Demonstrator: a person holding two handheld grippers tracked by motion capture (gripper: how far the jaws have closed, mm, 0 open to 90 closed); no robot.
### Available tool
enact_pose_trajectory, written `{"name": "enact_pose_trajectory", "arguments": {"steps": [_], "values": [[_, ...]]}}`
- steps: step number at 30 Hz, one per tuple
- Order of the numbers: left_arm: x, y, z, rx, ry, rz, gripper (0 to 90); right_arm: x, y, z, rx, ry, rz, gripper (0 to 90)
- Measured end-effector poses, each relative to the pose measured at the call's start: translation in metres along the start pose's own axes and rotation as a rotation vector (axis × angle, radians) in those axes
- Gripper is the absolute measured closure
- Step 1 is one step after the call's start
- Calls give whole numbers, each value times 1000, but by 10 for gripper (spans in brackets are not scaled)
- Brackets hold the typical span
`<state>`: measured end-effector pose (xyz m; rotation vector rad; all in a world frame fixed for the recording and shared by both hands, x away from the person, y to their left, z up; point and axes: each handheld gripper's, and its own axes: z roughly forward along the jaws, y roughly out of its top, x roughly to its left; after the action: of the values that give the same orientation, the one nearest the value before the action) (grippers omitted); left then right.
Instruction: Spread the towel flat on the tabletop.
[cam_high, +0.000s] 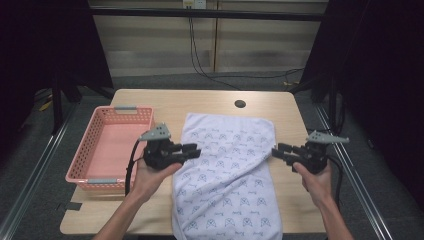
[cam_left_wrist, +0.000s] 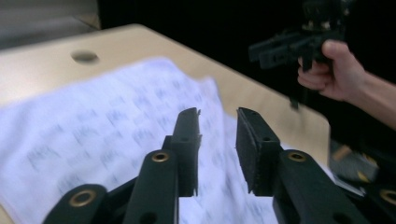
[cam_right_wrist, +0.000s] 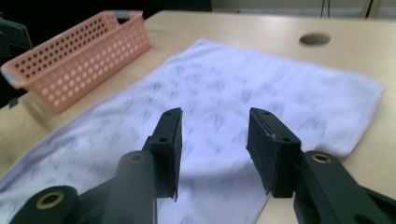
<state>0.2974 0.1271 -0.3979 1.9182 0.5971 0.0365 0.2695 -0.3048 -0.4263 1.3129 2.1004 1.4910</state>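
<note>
wooden table (cam_high: 210, 102), white patterned towel (cam_high: 225, 175) between two parted, empty grippers

Cloth centred on table, basket to its left.
Cloth (cam_high: 227, 170) on table (cam_high: 210, 102); basket (cam_high: 107, 145) beside it; grippers flank cloth.

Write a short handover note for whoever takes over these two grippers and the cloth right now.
Left gripper: jaws open, nothing between them, at the left edge of the white patterned cloth.
Right gripper: jaws open, empty, at the cloth's right edge.
Cloth: spread on the table, near end hanging over the front edge, a crease on its right side.
Pink basket: empty, left of the cloth.
Done: no fold seen yet.
Left: probably grip both edges, fold, then basket it.
</note>
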Motion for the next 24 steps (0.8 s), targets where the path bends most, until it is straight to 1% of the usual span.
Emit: {"name": "enact_pose_trajectory", "arguments": {"steps": [1, 2, 3, 4, 5, 6, 7, 9, 10, 12, 13, 14, 15, 16, 17, 18, 19, 20, 21, 22, 23, 24], "values": [[-3, -13, 0, 22, -26, -13, 708, 2, -7, 0, 19, 12, 11, 539], [-6, -21, 0, 36, -27, -16, 720, 7, -20, 0, 45, 19, 15, 537], [-8, -31, 0, 55, -33, -28, 721, 9, -28, 0, 60, 29, 17, 537], [-8, -42, 1, 75, -48, -52, 721, 13, -37, 0, 96, 36, 10, 541], [-9, -53, 2, 94, -48, -63, 720, 16, -46, 0, 125, 30, 4, 549], [-9, -63, 2, 120, -38, -73, 718, 18, -53, -1, 144, 38, 7, 556], [-8, -73, 3, 139, -36, -94, 712, 19, -59, -1, 167, 52, 6, 560], [-9, -87, 7, 198, -21, -109, 695, 23, -68, 2, 217, 57, -11, 594], [-10, -91, 10, 226, -30, -120, 692, 24, -71, 4, 243, 54, -33, 603], [-14, -94, 16, 269, -40, -80, 692, 23, -74, 10, 275, 39, -48, 612], [-14, -96, 18, 278, -51, -75, 692, 22, -75, 14, 282, 36, -54, 614], [-13, -98, 19, 288, -53, -72, 692, 21, -75, 16, 294, 27, -61, 615], [-10, -101, 19, 296, -51, -93, 692, 20, -75, 19, 303, 24, -67, 627], [-8, -104, 19, 299, -52, -104, 693, 20, -76, 22, 314, 26, -68, 630], [-7, -106, 19, 321, -41, -95, 693, 20, -77, 25, 331, 11, -74, 630], [-7, -107, 18, 337, -27, -79, 693, 20, -78, 27, 331, 9, -86, 636], [-8, -108, 17, 333, -22, -70, 701, 20, -78, 27, 334, 10, -91, 641], [-8, -108, 17, 334, -16, -67, 711, 20, -78, 26, 334, 3, -93, 664], [-9, -108, 16, 339, 1, -52, 728, 21, -79, 26, 332, 3, -97, 697], [-10, -108, 15, 339, 14, -50, 740, 21, -79, 24, 343, -3, -111, 752], [-9, -109, 12, 341, 22, -46, 740, 22, -79, 22, 357, -12, -113, 803], [-9, -111, 9, 333, 27, -53, 741, 21, -80, 18, 371, -12, -109, 860]]}}
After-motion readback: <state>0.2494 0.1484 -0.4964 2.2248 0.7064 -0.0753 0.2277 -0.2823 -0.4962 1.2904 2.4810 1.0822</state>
